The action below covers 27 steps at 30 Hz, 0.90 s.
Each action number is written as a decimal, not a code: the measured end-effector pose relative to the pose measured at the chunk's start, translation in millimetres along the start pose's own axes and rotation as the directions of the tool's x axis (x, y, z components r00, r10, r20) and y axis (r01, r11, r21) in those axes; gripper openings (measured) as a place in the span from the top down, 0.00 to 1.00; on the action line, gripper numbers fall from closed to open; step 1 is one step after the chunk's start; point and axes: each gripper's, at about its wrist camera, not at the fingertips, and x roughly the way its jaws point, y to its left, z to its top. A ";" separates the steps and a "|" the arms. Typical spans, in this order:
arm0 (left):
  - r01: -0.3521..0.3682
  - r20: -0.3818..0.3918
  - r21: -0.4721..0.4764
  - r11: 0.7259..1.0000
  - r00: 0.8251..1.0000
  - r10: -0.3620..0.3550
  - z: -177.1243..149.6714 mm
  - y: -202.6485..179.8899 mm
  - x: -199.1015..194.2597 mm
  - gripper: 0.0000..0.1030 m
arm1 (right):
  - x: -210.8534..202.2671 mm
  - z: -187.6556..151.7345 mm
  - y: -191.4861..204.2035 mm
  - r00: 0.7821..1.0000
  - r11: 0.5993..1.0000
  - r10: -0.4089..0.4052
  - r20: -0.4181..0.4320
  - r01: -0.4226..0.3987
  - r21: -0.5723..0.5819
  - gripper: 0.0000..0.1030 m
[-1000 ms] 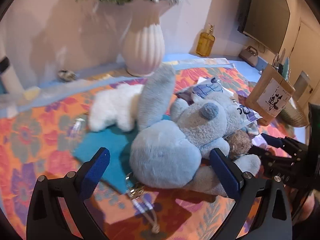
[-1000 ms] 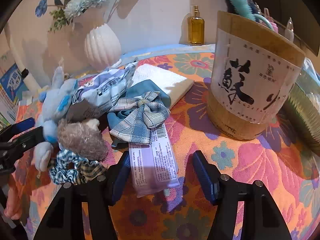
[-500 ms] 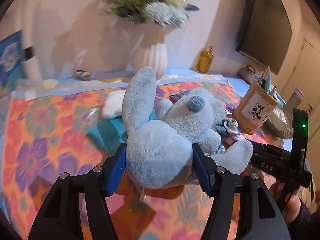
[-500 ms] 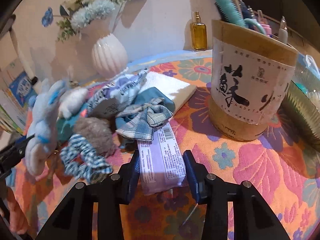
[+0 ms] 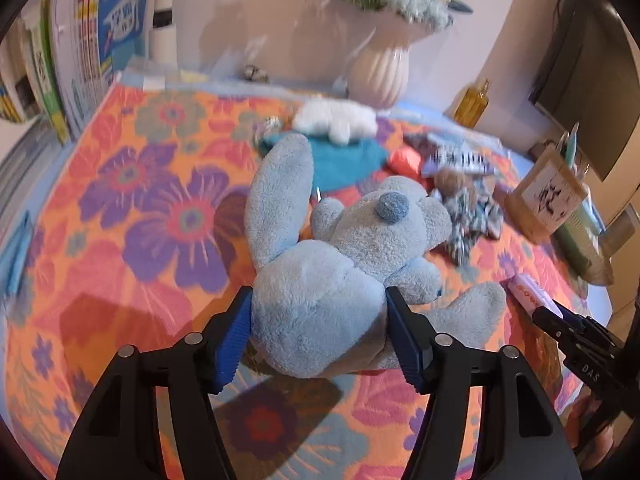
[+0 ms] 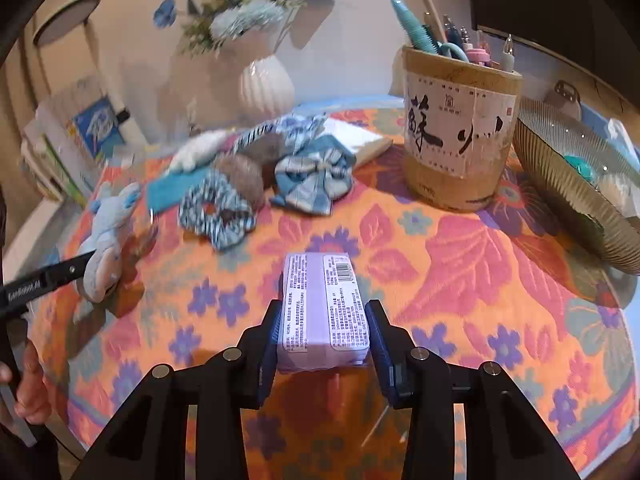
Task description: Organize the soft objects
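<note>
The blue plush (image 5: pixel 320 300) is now clamped at its body by the left gripper (image 5: pixel 318 336) and held above the cloth (image 5: pixel 140 200), where a second ago it lay in the pile between open jaws. The purple pack (image 6: pixel 322 312), then flat by the bow (image 6: pixel 316 178), is likewise pinched in the right gripper (image 6: pixel 322 336) and lifted clear, so both pieces are judged ready for placing, with the scrunchie (image 6: pixel 218 210) left behind
</note>
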 end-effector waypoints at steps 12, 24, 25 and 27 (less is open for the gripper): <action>0.216 -0.129 0.174 0.961 0.972 -0.195 -20.9 -40.4 -29.9 0.12 | 1.4 -12.2 -8.3 0.999 0.999 0.042 -0.030 -0.041 0.010 0.40; 0.023 -0.072 0.375 0.927 0.997 0.005 -0.5 -23.3 -0.8 0.03 | 15.8 -13.1 8.9 0.999 0.997 -0.028 -0.019 0.027 -0.068 0.21; 0.032 -0.075 0.375 0.926 0.997 -0.005 2.3 -23.6 2.8 0.03 | 17.3 -13.0 11.2 0.999 0.996 -0.044 -0.018 0.042 -0.080 0.21; 0.047 -0.081 0.381 0.923 0.997 -0.018 7.6 -25.3 11.4 0.03 | 19.9 -12.8 14.9 0.997 0.993 -0.071 -0.014 0.069 -0.093 0.21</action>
